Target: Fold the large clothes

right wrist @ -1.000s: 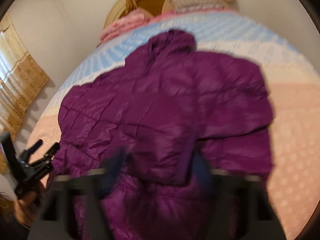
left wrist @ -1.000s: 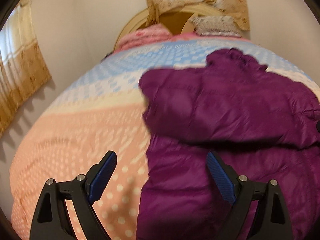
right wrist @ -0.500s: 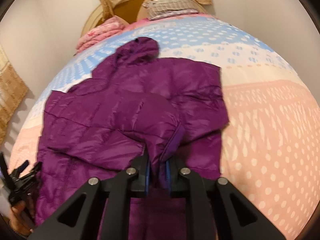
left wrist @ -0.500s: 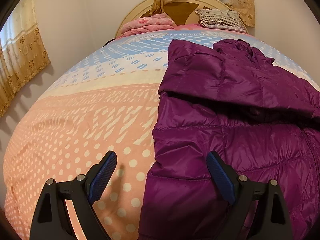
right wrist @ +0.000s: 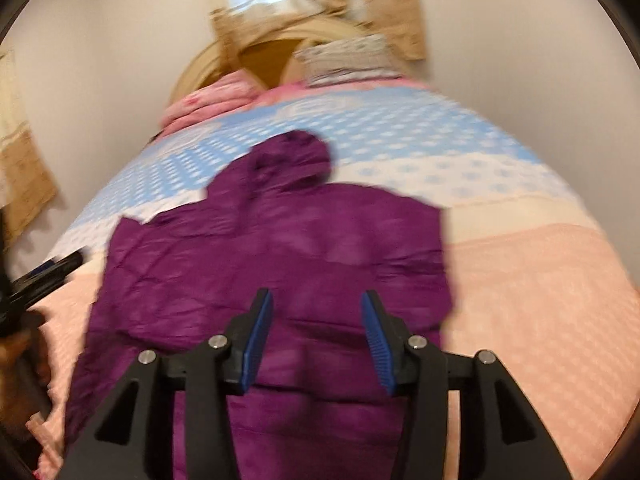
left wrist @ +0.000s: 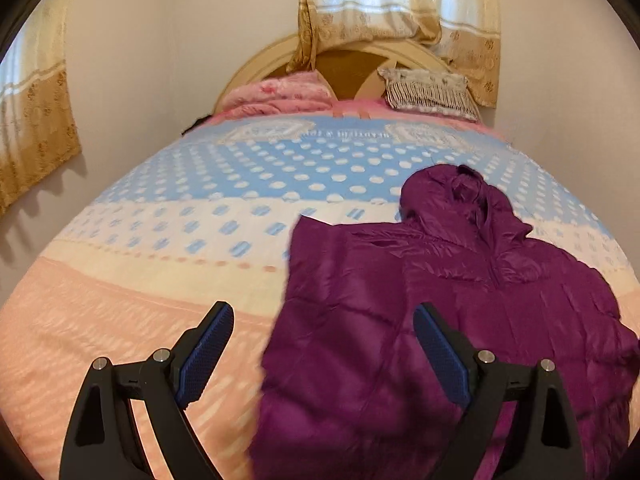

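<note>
Bedroom, pale walls, tan curtains (left wrist: 394, 8); a bed (left wrist: 152, 264) with a dotted blue, cream and pink cover fills the view. Purple hooded jacket (left wrist: 420, 312) lies flat on it, sleeves folded in, hood toward the headboard (left wrist: 352, 62). Left gripper (left wrist: 322, 354): jaws wide apart, nothing between them; jacket's edge lies beyond and below its right finger. Right gripper (right wrist: 316, 336): jaws have just been opening, pads clear, jacket lying beneath the gap.
</note>
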Motion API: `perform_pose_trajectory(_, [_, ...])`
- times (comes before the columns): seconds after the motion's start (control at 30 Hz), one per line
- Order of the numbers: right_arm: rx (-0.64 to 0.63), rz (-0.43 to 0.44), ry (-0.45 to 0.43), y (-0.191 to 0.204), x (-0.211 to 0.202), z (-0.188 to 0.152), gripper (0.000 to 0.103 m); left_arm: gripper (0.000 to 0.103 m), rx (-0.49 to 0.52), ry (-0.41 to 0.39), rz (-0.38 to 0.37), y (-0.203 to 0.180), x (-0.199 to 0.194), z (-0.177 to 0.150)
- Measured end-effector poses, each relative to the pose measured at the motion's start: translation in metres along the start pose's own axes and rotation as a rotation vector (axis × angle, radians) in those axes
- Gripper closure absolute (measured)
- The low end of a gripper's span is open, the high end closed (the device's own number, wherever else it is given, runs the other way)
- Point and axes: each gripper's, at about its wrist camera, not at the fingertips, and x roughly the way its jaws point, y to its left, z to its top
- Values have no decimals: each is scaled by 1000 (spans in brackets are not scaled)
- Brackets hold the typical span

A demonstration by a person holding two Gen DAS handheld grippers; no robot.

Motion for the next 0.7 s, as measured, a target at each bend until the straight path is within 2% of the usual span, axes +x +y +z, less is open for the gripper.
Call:
perform_pose_trajectory(0.03, [-16, -3, 11, 4, 11, -1, 54, 11, 6, 29, -10, -5, 15, -1])
perform_pose_trajectory(0.13, [-32, -25, 55, 3, 42, -10, 54, 11, 30, 97, 21, -13, 53, -16])
perform_pose_trajectory(0.23, [-20, -40, 90, -7, 62, -23, 55, 11, -13, 166, 2, -8, 75, -28])
perform_pose_trajectory(0.47, [-11, -45, 88, -10, 69, -34, 55, 4, -95, 200, -46, 7, 83, -33])
perform_pose_trajectory(0.7, [-34, -80, 96, -4, 73, -34, 55, 3, -100, 202, -48, 6, 84, -34])
